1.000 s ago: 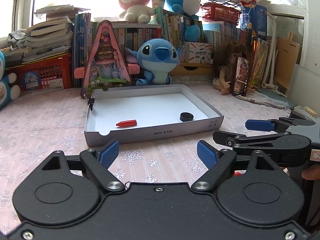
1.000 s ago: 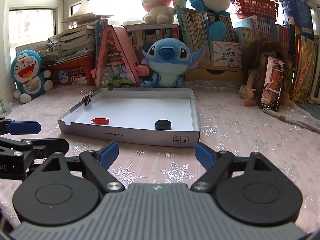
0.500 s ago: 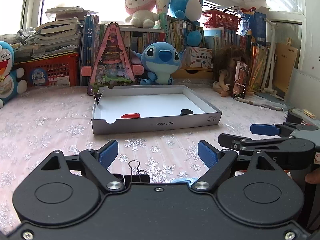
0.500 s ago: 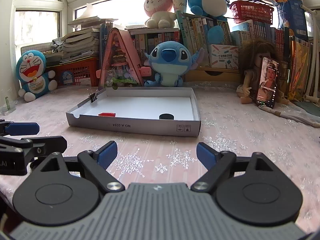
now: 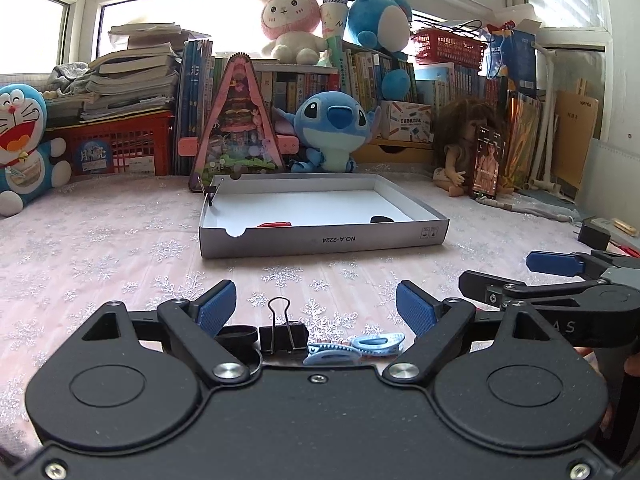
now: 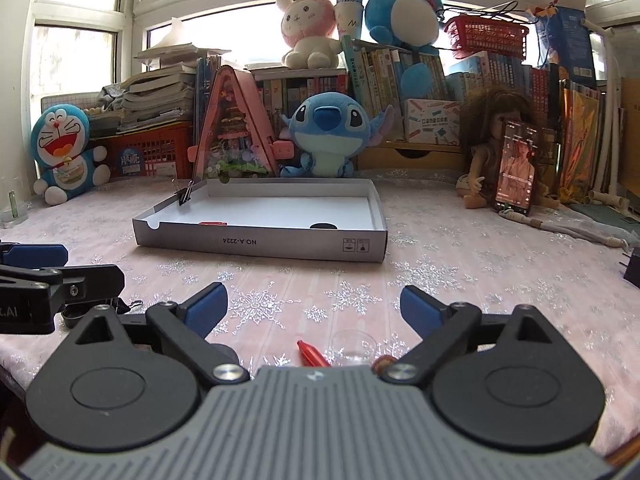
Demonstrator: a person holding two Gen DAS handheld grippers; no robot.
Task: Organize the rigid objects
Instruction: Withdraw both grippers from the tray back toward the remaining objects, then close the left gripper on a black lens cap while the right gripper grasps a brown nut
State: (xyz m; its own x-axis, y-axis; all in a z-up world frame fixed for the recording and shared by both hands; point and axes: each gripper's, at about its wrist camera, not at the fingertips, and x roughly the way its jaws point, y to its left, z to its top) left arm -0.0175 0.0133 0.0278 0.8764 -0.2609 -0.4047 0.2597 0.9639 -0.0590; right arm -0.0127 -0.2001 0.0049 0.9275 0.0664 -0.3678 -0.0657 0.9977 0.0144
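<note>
Both the left tongs (image 5: pixel 316 306) and right tongs (image 6: pixel 314 306) are hovering spread and empty over the table (image 5: pixel 100 248). A black binder clip (image 5: pixel 283 334) is lying between the left fingers, well short of the white tray (image 5: pixel 320 238); gripping its wire handles risks it flipping away.

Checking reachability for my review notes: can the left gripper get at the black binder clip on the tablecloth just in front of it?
Probably yes. The left gripper is open, and the black binder clip lies between its fingers, unobstructed; the blue hair clips lie close beside it.
</note>
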